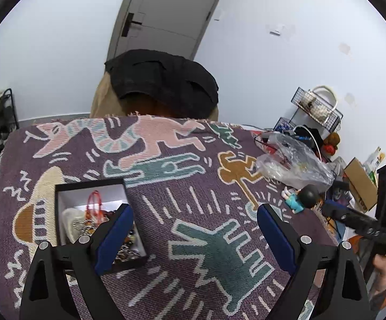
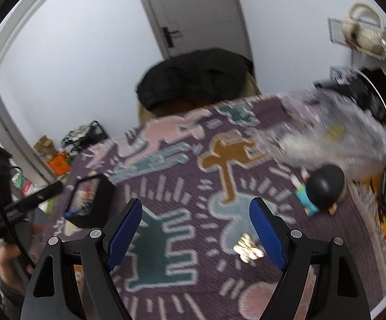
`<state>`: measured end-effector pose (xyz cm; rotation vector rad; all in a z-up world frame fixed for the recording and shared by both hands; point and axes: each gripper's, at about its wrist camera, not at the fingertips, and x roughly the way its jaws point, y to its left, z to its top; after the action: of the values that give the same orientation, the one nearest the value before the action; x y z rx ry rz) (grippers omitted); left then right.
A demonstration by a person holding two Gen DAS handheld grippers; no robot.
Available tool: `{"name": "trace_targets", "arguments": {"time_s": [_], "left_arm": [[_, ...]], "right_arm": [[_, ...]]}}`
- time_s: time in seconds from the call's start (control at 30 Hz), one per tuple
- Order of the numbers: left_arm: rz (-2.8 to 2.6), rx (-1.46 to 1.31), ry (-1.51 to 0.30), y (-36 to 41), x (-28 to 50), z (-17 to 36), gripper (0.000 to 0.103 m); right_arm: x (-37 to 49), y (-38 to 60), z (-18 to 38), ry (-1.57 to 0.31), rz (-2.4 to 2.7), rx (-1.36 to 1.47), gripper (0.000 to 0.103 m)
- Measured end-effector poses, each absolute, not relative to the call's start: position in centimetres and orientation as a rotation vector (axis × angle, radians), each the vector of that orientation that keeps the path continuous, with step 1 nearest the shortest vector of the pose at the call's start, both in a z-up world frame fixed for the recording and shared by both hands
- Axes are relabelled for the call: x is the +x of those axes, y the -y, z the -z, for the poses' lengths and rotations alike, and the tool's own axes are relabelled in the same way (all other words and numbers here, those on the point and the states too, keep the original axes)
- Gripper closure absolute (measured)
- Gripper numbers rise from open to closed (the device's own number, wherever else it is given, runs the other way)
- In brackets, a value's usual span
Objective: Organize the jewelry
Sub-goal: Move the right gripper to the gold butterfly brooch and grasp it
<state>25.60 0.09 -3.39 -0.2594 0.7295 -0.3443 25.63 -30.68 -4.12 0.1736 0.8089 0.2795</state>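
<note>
left claw (image 1: pixel 194 217) wide open, empty | right claw (image 2: pixel 195 213) wide open, empty | gold jewelry piece (image 2: pixel 247 248) on counter cloth, just beside right pad; light, small, slippery: pinch its middle | box (image 1: pixel 67 186) near left

- The box (image 1: pixel 97 213) stands on the blanket (image 1: pixel 193 176), partly behind the left gripper's (image 1: pixel 195 224) left finger, with jewelry (image 1: pixel 94 213) in it.
- A figurine (image 1: pixel 302 197) lies beyond its right finger, a plastic bag (image 1: pixel 294 165) behind that.
- A metal trinket (image 2: pixel 247 248) lies just inside the right gripper's (image 2: pixel 196 226) right finger.
</note>
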Motion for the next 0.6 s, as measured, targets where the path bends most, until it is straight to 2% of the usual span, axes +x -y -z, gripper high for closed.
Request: {"name": "trace_targets", "arguments": {"time_s": [0.4, 0.6], "left_arm": [[0.377, -0.228, -0.788, 3.6, 25.1, 6.2, 0.009], [0.377, -0.253, -0.807, 3.8, 24.6, 7.3, 0.009]], "right_arm": [[26.7, 31.1, 11.2, -0.896, -0.287, 0.007, 0.022], [27.5, 30.8, 13.4, -0.937, -0.305, -0.062, 0.032]]}}
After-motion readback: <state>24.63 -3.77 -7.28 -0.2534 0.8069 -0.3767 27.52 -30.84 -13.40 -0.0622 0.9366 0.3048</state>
